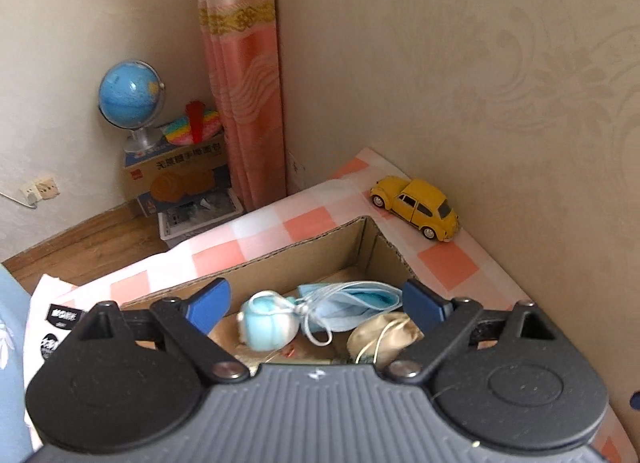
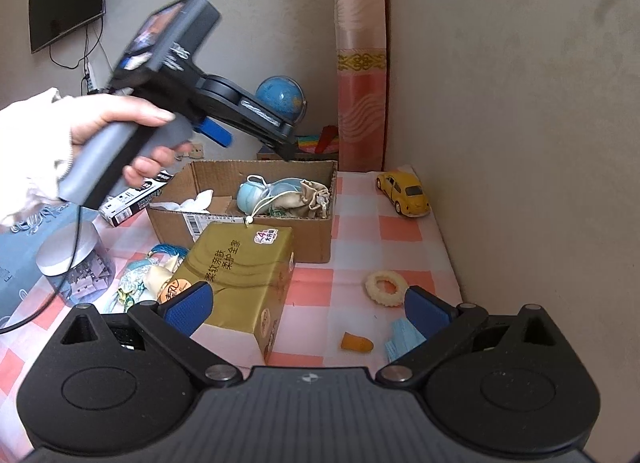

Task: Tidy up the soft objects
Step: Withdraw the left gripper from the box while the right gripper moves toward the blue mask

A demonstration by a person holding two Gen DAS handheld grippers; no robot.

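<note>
An open cardboard box [image 1: 304, 259] [image 2: 240, 231] stands on the pink checked cloth. Inside lie a blue face mask [image 1: 352, 303], a light blue plush [image 1: 268, 323] [image 2: 250, 195] and a beige drawstring pouch [image 1: 384, 335] [image 2: 312, 195]. My left gripper [image 1: 316, 303] [image 2: 252, 139] hovers over the box, open, with nothing between its pads. My right gripper [image 2: 308, 307] is open low over the cloth, with a gold tissue pack [image 2: 240, 271] just ahead of its left finger. A cream ring [image 2: 386, 287], an orange cap [image 2: 356, 343] and another blue mask [image 2: 400, 337] lie near its right finger.
A yellow toy car [image 2: 404, 191] [image 1: 416, 207] sits by the wall at the right. A clear jar [image 2: 76, 263], a black-and-white carton [image 2: 136, 199] and crumpled fabric items [image 2: 148, 279] crowd the left. A globe [image 1: 130, 95] stands on boxes on the floor beyond.
</note>
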